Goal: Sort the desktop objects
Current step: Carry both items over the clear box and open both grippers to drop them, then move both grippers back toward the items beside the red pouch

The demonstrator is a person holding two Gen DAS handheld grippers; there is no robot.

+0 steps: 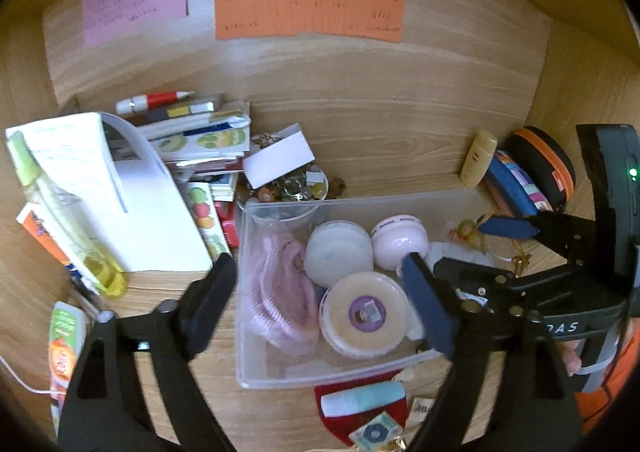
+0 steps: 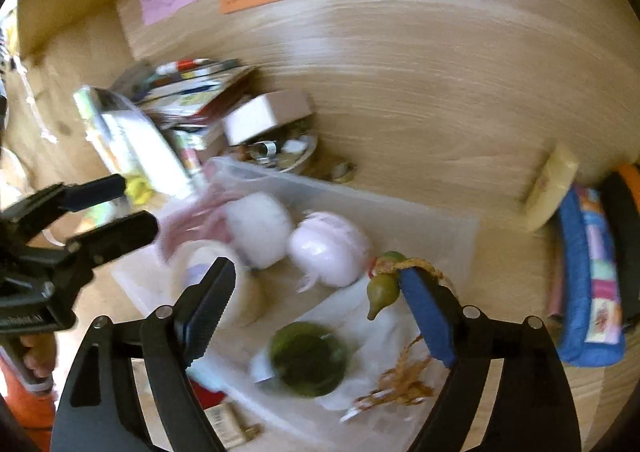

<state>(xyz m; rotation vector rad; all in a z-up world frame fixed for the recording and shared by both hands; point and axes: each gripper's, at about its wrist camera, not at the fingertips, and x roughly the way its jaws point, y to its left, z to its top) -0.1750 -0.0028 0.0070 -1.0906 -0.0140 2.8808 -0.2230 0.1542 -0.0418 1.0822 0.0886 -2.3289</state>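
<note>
A clear plastic bin sits mid-desk and holds a pink scrunchie, a white jar, a pink round case and a cream jar with a purple label. My left gripper is open above the bin, empty. My right gripper is open over the bin's right end; in the left wrist view it is over the bin's right side. A small green gourd charm with a tan tassel touches its right finger. A dark green round thing lies in a clear bag below.
Stacked books and papers stand left of the bin, with a bowl of trinkets behind it. A cream bottle, blue pouch and black-orange case stand at the right. A red pouch lies in front. Coloured notes hang on the back wall.
</note>
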